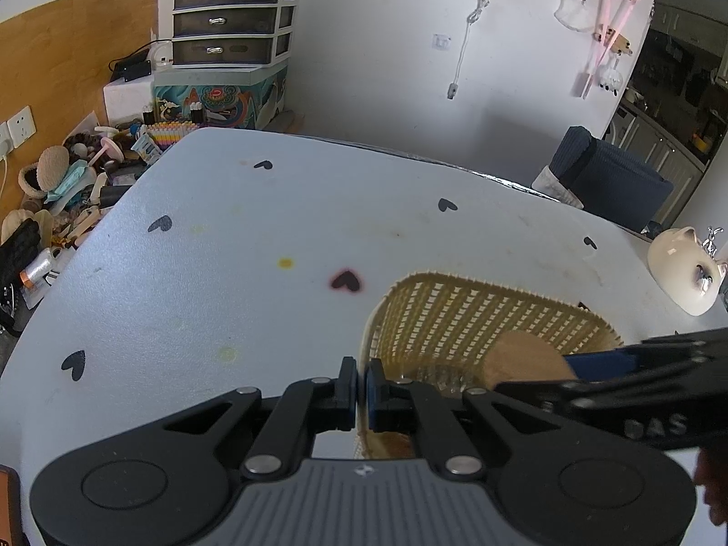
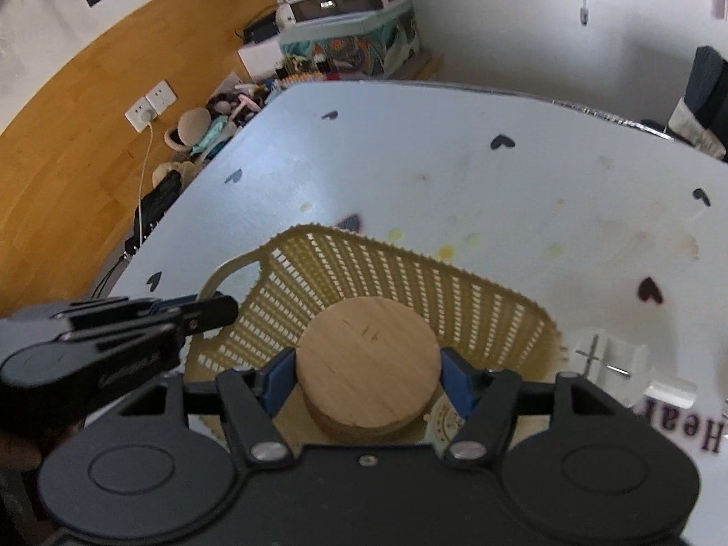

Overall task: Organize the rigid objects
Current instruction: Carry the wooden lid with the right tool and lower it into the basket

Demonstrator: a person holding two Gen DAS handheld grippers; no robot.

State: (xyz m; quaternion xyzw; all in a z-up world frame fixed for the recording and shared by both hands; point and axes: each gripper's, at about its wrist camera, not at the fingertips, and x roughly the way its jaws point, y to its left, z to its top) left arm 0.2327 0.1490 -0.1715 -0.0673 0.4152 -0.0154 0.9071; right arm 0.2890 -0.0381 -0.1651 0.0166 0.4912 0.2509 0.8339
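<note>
A yellow woven plastic basket (image 1: 477, 314) (image 2: 409, 282) stands on the white table with black hearts. My left gripper (image 1: 360, 391) is shut on the basket's near left rim; it also shows at the left of the right wrist view (image 2: 214, 309). My right gripper (image 2: 368, 373) is shut on a round wooden disc-shaped lid (image 2: 368, 359) and holds it inside the basket, over a jar-like object barely seen beneath. The disc also shows in the left wrist view (image 1: 523, 359), with the right gripper reaching in from the right.
A white cat-shaped ceramic pot (image 1: 682, 268) sits at the table's right edge. A clear plastic piece (image 2: 609, 359) lies right of the basket. Clutter (image 1: 68, 191) fills the floor left of the table, with a drawer unit (image 1: 232, 18) behind. A dark chair (image 1: 609, 173) stands beyond.
</note>
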